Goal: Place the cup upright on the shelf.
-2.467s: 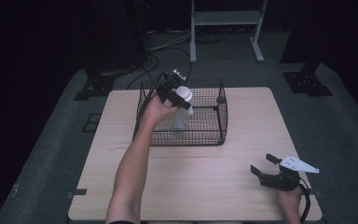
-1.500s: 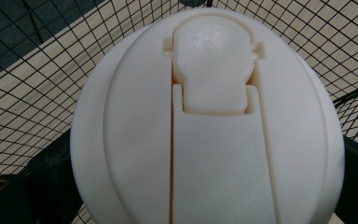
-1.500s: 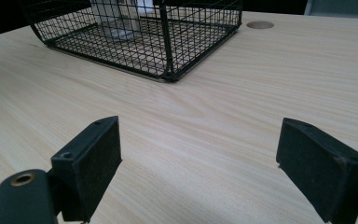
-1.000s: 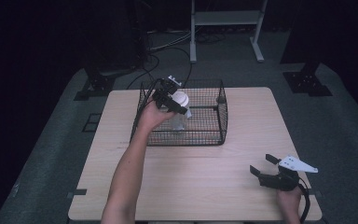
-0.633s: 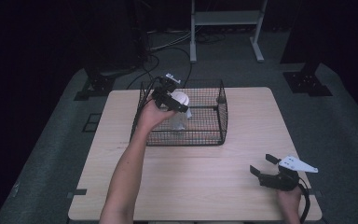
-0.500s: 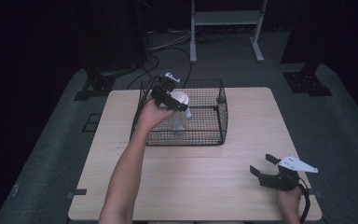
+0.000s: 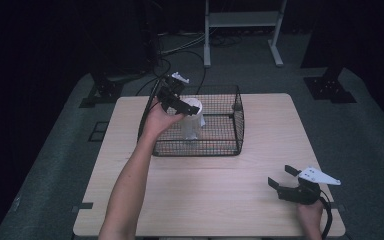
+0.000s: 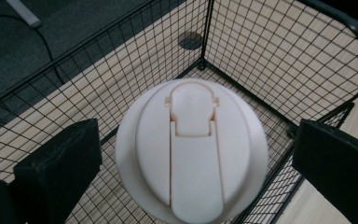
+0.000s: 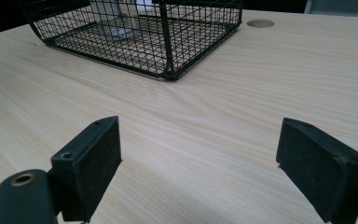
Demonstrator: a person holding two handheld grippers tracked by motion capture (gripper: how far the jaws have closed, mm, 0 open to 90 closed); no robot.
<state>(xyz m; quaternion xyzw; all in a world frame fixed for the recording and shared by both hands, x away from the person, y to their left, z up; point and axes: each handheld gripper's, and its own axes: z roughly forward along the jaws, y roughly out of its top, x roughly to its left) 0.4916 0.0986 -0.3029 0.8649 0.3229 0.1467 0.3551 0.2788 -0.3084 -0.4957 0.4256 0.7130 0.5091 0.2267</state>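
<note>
light wooden table (image 7: 220,195) | round cable hole in tabletop (image 9: 260,23) | grey carpet floor (image 7: 365,125) | white metal frame legs (image 7: 206,47) | black cables on floor (image 7: 180,47)

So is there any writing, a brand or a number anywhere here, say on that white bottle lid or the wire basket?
None can be read.
White bottle lid: plain moulded flip cap, no lettering.
Black wire basket: no tag or label.
Wooden table: bare grain, no marks.
Left gripper and right gripper: black jaws, no print visible.
</note>
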